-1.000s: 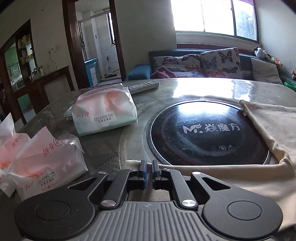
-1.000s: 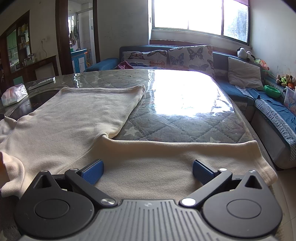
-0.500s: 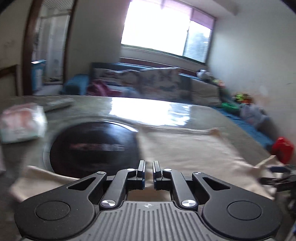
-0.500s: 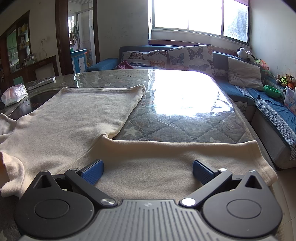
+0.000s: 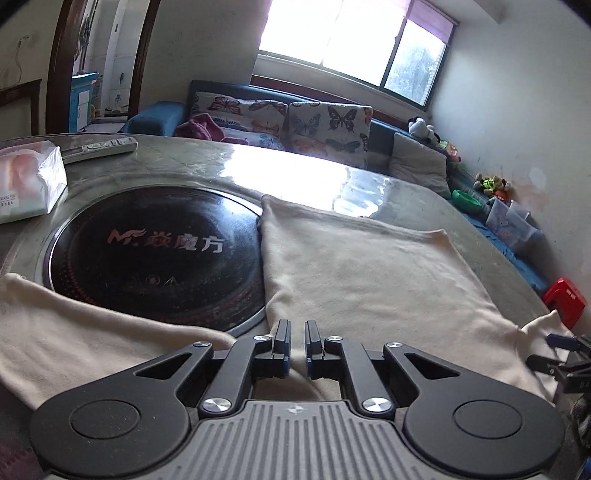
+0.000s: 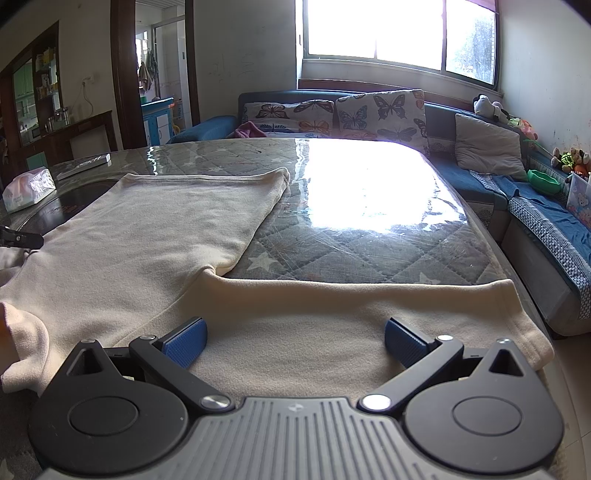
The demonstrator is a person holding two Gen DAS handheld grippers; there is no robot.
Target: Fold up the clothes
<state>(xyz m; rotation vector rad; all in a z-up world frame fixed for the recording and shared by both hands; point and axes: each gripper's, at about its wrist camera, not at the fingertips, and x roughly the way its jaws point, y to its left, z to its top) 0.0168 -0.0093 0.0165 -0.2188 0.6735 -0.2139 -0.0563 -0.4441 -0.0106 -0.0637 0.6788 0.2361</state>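
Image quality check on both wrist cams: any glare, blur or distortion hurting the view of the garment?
Left wrist: sharp, no motion blur; window blown out, its glare streaks the table cover; cream garment evenly lit; fisheye bends the walls. Right wrist: sharp; a larger glare patch whitens the table cover beyond the garment; edges vignette to black.

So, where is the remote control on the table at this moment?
The remote control lies at the table's far left edge in the left wrist view, just behind the tissue pack and beyond the round black cooktop.
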